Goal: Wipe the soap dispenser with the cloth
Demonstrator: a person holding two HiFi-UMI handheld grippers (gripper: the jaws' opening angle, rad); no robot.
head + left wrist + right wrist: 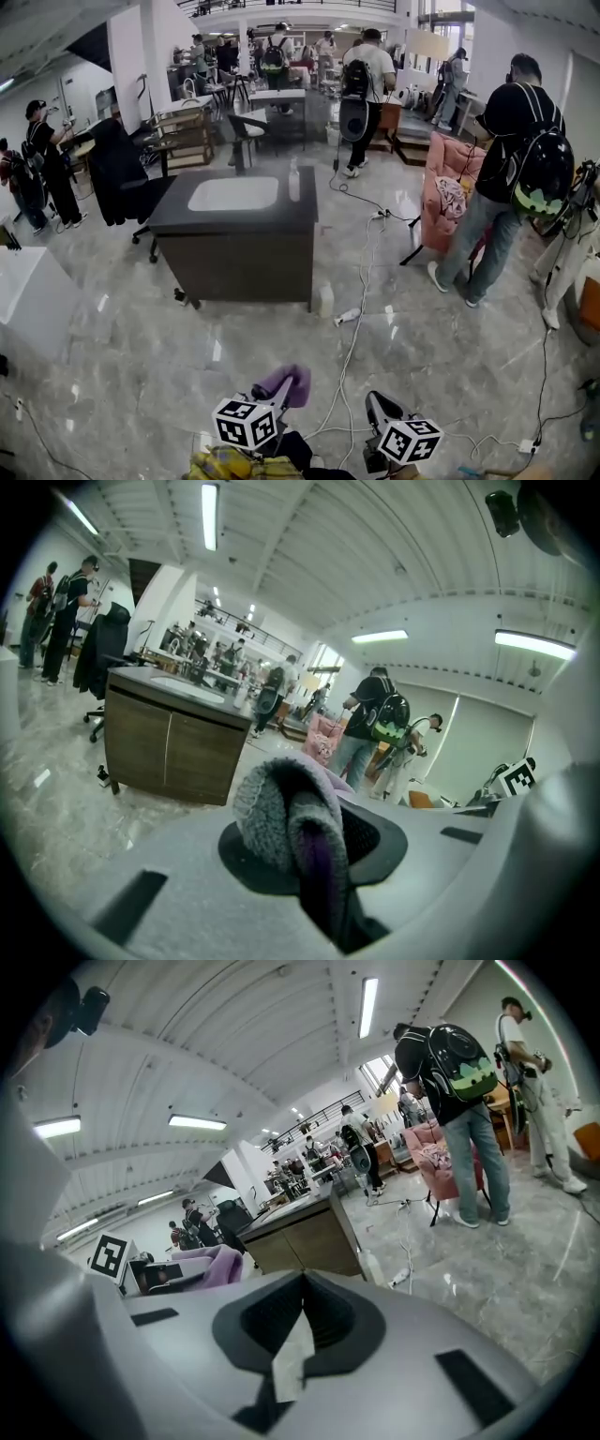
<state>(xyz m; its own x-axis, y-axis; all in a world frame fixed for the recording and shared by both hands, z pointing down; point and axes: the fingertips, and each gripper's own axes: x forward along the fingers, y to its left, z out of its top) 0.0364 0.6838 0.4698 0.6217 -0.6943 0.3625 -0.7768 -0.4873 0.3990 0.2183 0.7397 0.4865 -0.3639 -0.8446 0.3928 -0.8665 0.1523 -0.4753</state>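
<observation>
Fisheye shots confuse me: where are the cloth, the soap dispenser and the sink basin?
cloth (281,822), left gripper view, its bunched fold.
soap dispenser (293,178), head view, the bottle's body.
sink basin (232,194), head view, the white bowl's middle.

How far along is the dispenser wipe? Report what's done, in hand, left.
Done: the left gripper is shut on the purple cloth. In hand: both grippers hang over the floor, well short of the sink cabinet; the right gripper is shut and empty. Left: all wiping; the soap dispenser stands untouched on that cabinet.
</observation>
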